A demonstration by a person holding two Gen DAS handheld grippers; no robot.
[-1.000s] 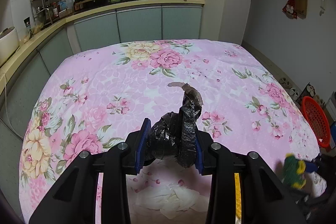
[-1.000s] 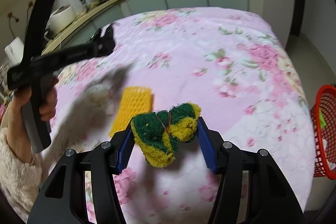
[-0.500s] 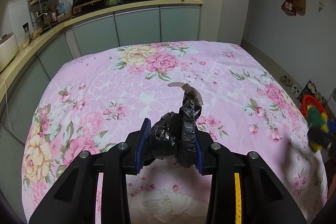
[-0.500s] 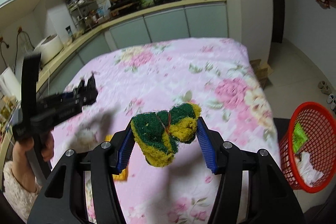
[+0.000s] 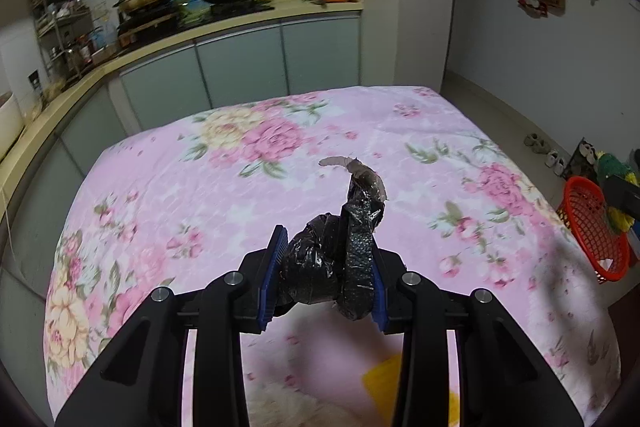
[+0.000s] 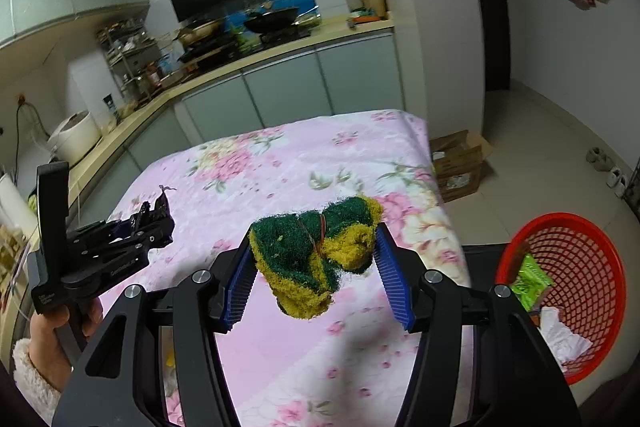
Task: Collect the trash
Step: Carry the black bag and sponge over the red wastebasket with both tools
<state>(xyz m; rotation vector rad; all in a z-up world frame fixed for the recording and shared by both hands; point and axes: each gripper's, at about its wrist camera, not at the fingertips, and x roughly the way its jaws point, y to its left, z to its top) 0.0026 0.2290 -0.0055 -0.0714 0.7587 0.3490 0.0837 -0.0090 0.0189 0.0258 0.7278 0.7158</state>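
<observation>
Over the flowered desk (image 5: pixel 168 195) your left tongs (image 5: pixel 326 281) are held level and pointing toward the kitchen cabinets, their blue pads pinching a crumpled black plastic bag (image 5: pixel 340 263) whose twisted tail sticks up past the tips. Your left hand (image 6: pixel 60 323), in a fluffy cream sleeve, grips the handle from below at the desk's near left corner. Off the desk's right edge, your right tongs (image 6: pixel 314 269) are tilted slightly downward, pressed onto a green-and-yellow scouring sponge (image 6: pixel 316 251) bound by a thin rubber band; the sponge droops between the pads, above the desk's near right part. Beside that right edge, on the floor, the red basket (image 6: pixel 592 239) holds a green wrapper (image 6: pixel 530 281) and crumpled white paper (image 6: pixel 560 335). Near the desk's front edge, below the left tongs, lies a yellow sheet (image 5: pixel 386 383).
</observation>
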